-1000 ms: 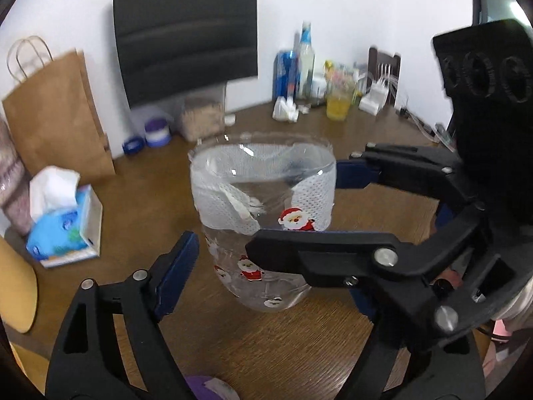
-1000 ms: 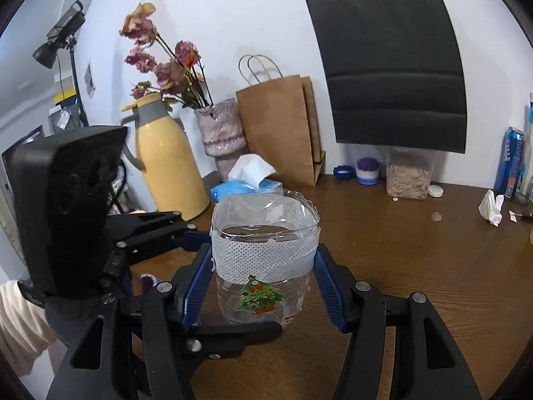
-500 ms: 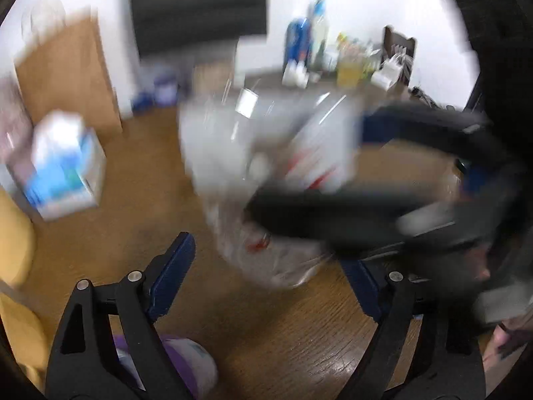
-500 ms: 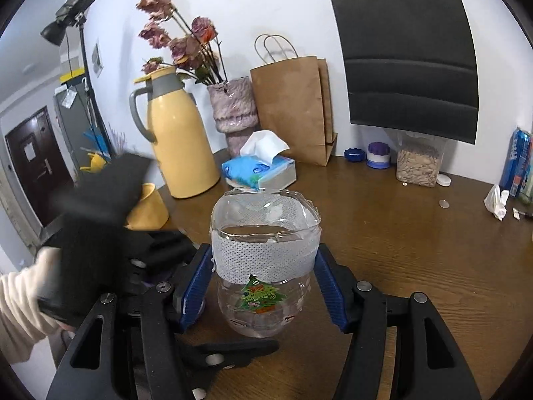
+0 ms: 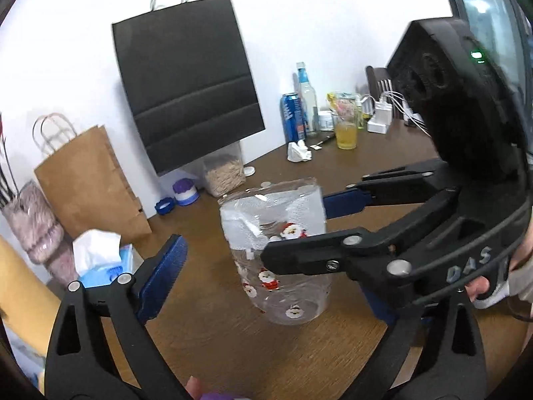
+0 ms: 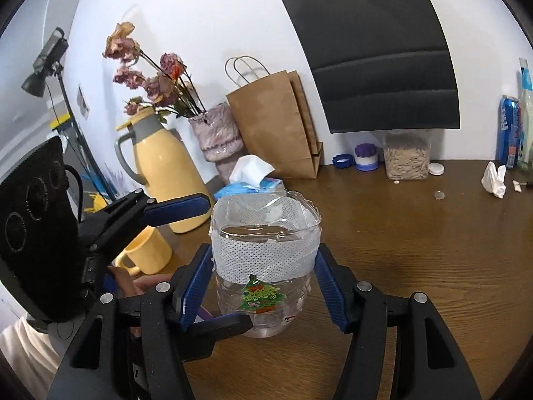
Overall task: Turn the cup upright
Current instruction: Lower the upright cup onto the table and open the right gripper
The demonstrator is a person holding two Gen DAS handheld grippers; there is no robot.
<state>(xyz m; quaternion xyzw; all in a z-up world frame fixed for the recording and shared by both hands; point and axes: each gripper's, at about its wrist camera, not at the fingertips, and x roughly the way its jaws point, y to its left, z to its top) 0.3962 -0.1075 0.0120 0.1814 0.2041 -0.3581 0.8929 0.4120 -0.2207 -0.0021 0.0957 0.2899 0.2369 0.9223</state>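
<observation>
the clear plastic cup with a white mesh band and christmas stickers (image 6: 265,260) stands mouth-up on the brown wooden table (image 6: 416,250), squarely between the blue pads of the right gripper (image 6: 263,286). those jaws sit narrow around its waist, both pads seeming to touch the wall just under the band, though the fisheye curve makes firm contact hard to confirm.

the change is on the other side. a second ago the left gripper (image 5: 263,273) had the cup deep between its fingers; half a second ago its view smeared with motion, and now it has drawn back and tilted. its jaws stand wide, one pad well clear to the side of the cup and the far pad mostly hidden behind the right gripper's black finger, so it holds nothing. the cup did not shift in the right view through that withdrawal.

judging by this, the flip is done: cup upright, base seated. what remains is for the right jaws to open gently without tipping the light cup.
</observation>
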